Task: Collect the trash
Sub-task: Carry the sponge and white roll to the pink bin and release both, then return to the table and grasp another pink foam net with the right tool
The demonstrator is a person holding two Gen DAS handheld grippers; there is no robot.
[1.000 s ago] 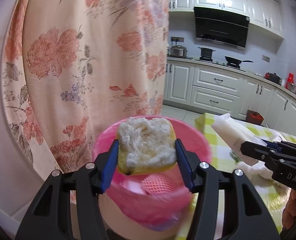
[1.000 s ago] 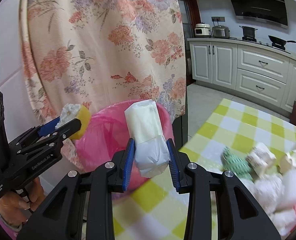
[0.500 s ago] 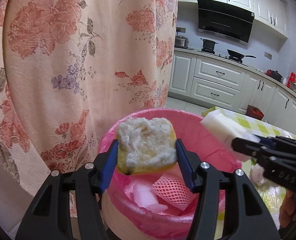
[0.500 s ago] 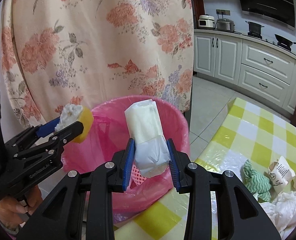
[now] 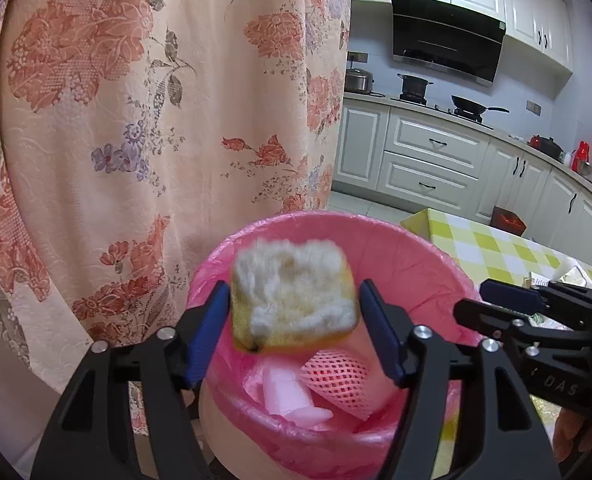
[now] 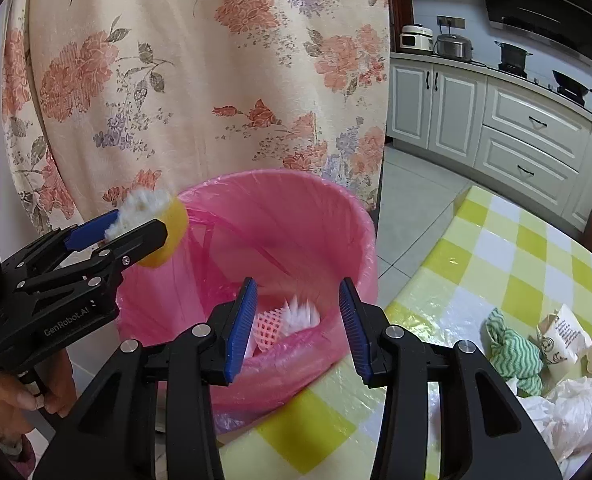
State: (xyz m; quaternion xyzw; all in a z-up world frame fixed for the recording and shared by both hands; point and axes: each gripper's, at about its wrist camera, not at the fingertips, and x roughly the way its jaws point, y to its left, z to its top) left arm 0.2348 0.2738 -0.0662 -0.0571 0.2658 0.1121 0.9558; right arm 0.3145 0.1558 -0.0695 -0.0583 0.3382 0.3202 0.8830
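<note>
The white wrapped bundle (image 6: 301, 315) that the right gripper (image 6: 298, 326) held half a second ago now lies blurred inside the pink-lined bin (image 6: 348, 216), beside a pink net (image 6: 268, 326); its jaws stand wide apart, empty. The left gripper (image 5: 294, 330) has spread too, and the sponge (image 5: 292, 294), blurred, seems barely touched, above the bin.

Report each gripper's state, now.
Left gripper: jaws parted wide, the sponge between them; whether it is gripped cannot be told.
Right gripper: open, empty, over the pink bin.
</note>
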